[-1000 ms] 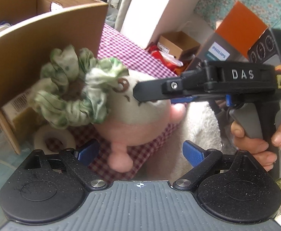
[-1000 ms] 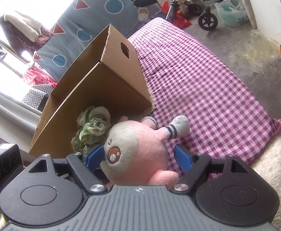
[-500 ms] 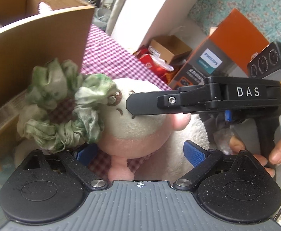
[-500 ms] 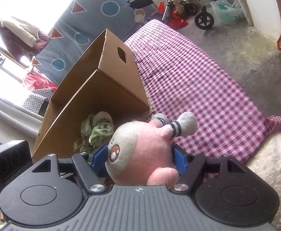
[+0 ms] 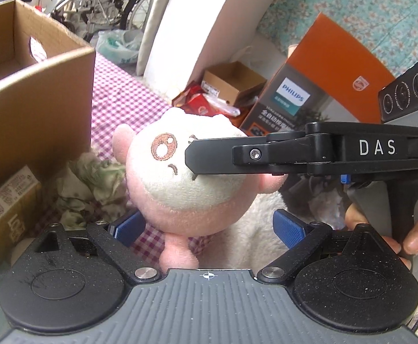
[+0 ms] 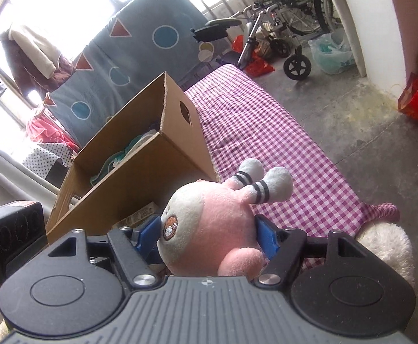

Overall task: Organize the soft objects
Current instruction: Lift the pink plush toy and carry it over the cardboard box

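Observation:
A pink and white plush toy (image 6: 209,229) is gripped between the blue pads of my right gripper (image 6: 206,236) and held up above the checked cloth. In the left wrist view the same plush (image 5: 186,177) hangs in front of my left gripper (image 5: 209,226), whose jaws are open and empty. The right gripper's black body (image 5: 309,152) reaches in from the right. A green fabric scrunchie (image 5: 91,183) lies on the cloth beside the open cardboard box (image 5: 37,91). The box (image 6: 140,166) holds some soft cloth.
A purple checked cloth (image 6: 266,143) covers the surface. A white fluffy rug (image 6: 386,246) lies at its near end. A small yellow carton (image 5: 5,206) leans by the box. An orange Philips box (image 5: 323,74) and a black speaker (image 5: 409,91) stand at the right. A wheelchair (image 6: 289,23) stands beyond.
My right gripper has closed on the plush and lifted it off the cloth. The scrunchie, earlier beside the plush's head, now lies lower on the cloth.

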Demonstrator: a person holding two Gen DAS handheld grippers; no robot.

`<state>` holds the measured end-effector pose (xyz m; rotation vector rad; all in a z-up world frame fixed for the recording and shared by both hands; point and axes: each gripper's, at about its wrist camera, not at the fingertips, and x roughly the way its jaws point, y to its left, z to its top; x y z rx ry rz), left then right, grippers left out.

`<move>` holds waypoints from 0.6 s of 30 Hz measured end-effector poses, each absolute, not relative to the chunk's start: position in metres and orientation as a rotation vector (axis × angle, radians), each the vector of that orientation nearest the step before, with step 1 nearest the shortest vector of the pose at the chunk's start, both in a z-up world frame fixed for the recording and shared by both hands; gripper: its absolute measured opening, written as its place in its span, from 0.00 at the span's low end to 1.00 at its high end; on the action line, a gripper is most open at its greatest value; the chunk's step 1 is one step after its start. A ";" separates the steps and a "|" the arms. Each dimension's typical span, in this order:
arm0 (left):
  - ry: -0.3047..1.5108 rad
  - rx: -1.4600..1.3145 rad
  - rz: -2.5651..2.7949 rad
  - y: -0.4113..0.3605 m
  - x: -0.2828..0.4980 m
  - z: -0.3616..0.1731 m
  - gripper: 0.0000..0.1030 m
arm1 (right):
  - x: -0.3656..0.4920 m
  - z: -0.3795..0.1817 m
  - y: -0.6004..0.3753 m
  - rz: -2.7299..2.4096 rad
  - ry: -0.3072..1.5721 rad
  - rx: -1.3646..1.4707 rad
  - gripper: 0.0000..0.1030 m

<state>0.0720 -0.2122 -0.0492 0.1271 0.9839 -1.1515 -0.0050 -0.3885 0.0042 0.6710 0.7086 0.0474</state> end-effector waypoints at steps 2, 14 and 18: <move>0.964 0.123 -1.153 -0.208 0.069 -0.043 0.93 | -0.007 0.012 -0.383 0.055 0.691 0.653 0.71; 0.772 0.044 -1.115 -0.158 0.061 0.014 0.93 | 0.006 0.086 -0.332 0.176 0.568 0.472 0.71; 0.718 0.022 -1.074 -0.144 0.060 0.027 0.94 | 0.016 0.102 -0.312 0.229 0.546 0.422 0.71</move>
